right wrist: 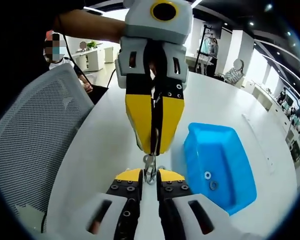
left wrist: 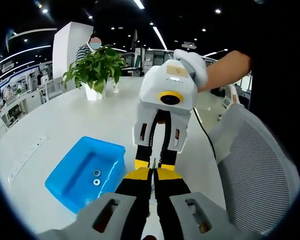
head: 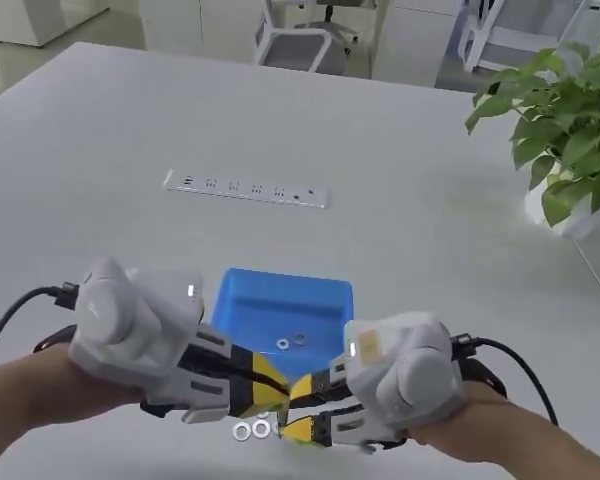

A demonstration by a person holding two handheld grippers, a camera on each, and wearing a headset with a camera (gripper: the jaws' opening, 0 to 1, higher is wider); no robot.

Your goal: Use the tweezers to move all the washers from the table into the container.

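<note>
Where the two grippers meet nose to nose over the white table point(head: 400, 170), the left gripper point(head: 273, 385) has its yellow-tipped jaws pressed together on the tweezers point(right wrist: 150, 167), whose thin metal tips stick out toward the right gripper point(head: 302, 412). The right gripper's jaws stand narrow on either side of those tips — whether they actually squeeze them cannot be told. Two washers point(head: 252, 430) lie side by side on the table, just beside the jaw tips. Near them, on the far side, sits the blue container point(head: 270, 300), with a second pair of washers point(head: 291, 342) on its floor. A power strip point(head: 245, 188) lies farther back, and a potted plant point(head: 565, 120) stands at the right.
</note>
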